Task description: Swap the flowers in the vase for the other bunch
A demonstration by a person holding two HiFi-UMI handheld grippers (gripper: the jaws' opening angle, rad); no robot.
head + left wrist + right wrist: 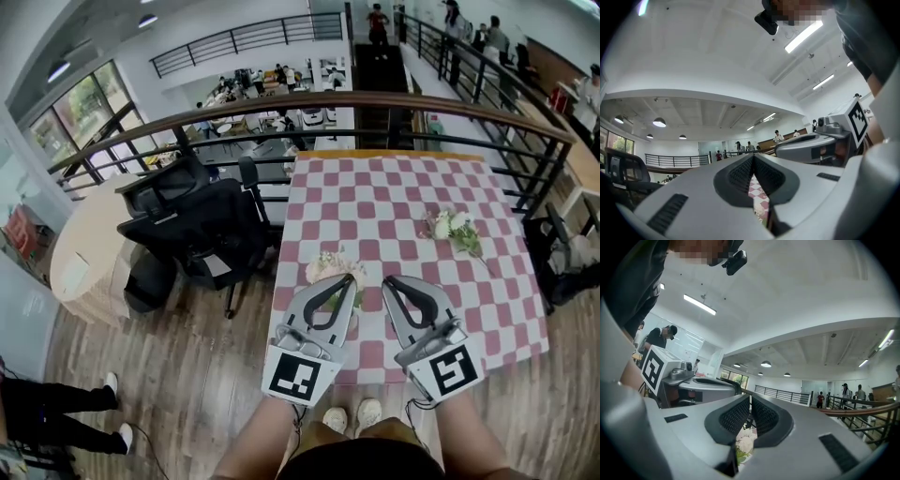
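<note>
Left gripper (343, 279) and right gripper (390, 279), lower centre, jaws closed and empty; one pale flower bunch (328, 266) at the left gripper's tips, second bunch (456, 228) lying centre right on checked table (375, 187).

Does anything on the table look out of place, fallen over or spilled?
Nothing looks spilled or damaged. One white bunch lies flat on the checkered tablecloth, with its stem toward the near right edge. The other bunch is partly hidden behind the left gripper, so what it stands in cannot be seen.
</note>
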